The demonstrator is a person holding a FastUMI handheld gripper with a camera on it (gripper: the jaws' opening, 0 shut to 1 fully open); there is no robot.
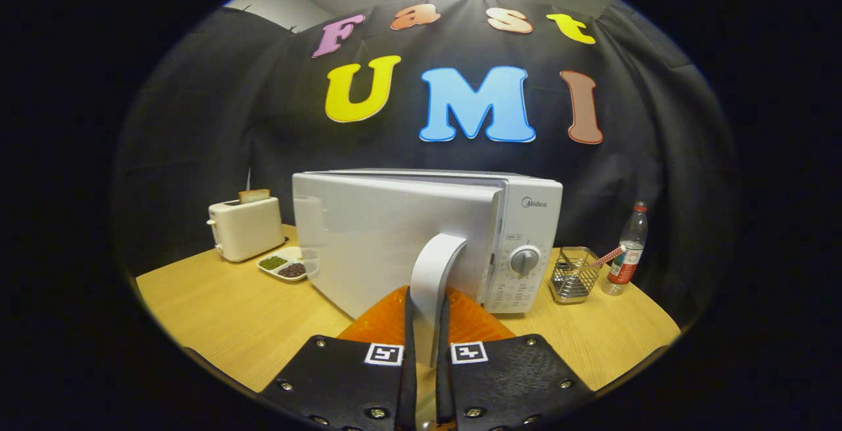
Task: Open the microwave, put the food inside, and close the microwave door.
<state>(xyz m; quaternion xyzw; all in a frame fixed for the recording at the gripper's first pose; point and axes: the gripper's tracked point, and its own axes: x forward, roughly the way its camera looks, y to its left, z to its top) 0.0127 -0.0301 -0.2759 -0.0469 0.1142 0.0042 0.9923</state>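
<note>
A: The hand-held gripper [426, 352] has its orange-and-black fingers [388, 326] pinching the curved white plastic door handle [434, 273] of the boxy white microwave [526, 220], door [388, 247] swung partly open.

B: Yep, on the light wooden bench [217, 306]. A cream toaster [245, 227] and a white snack dish [284, 265] are left of it; a wire caddy [573, 276] and a clear bottle [628, 250] are right.

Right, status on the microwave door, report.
Gripper shut on door handle. Microwave door swung partly open. Orange plate under the handle, close below the door's swing.
</note>
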